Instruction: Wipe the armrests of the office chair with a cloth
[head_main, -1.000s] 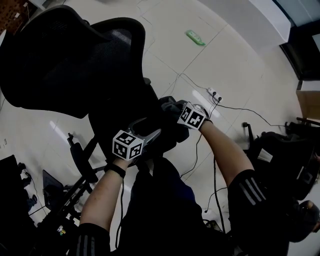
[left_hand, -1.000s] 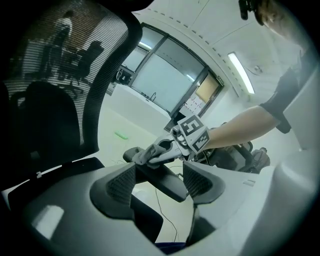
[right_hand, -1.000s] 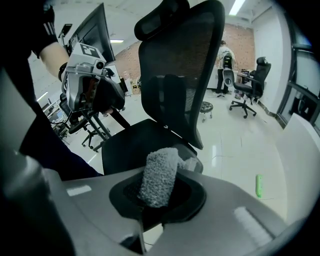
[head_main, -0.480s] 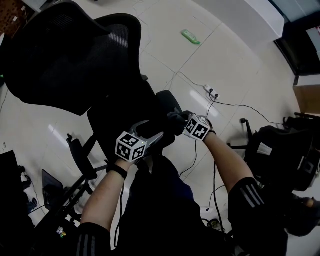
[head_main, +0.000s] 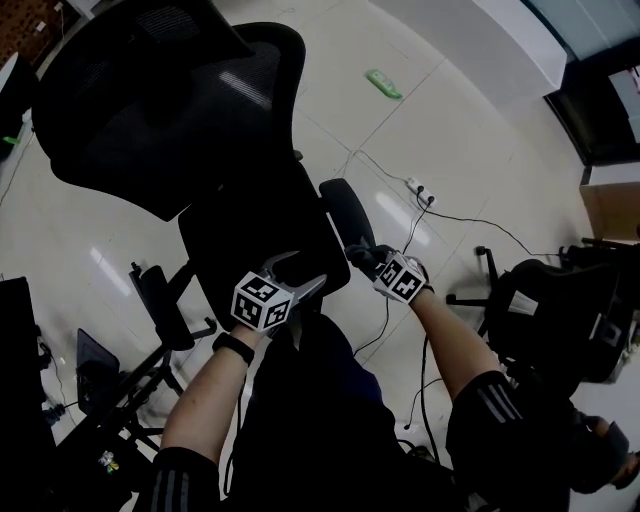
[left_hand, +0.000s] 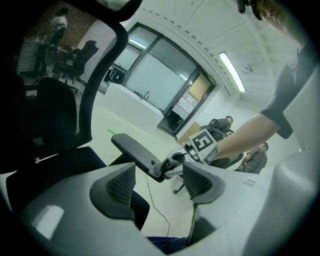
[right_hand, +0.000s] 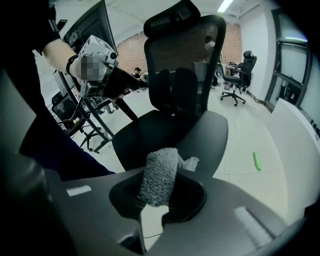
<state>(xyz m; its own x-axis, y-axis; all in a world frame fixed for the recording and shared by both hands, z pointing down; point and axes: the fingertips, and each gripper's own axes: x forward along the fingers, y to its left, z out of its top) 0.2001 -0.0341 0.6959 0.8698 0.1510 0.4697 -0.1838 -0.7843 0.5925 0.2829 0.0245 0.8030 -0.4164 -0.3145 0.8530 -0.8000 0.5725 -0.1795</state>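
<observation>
Head camera looks steeply down; all views share the chair (head_main: 150, 110).

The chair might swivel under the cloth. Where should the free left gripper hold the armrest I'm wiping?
Probably the far half of the armrest pad, clear of the cloth at its near end. Come from the seat side, jaws above and below: it is long, flat, thin.

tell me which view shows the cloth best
Right gripper view: the cloth sits close up, clamped between the right gripper's jaws. Left gripper view shows it small at the armrest's end; head view, a dark lump.
</observation>
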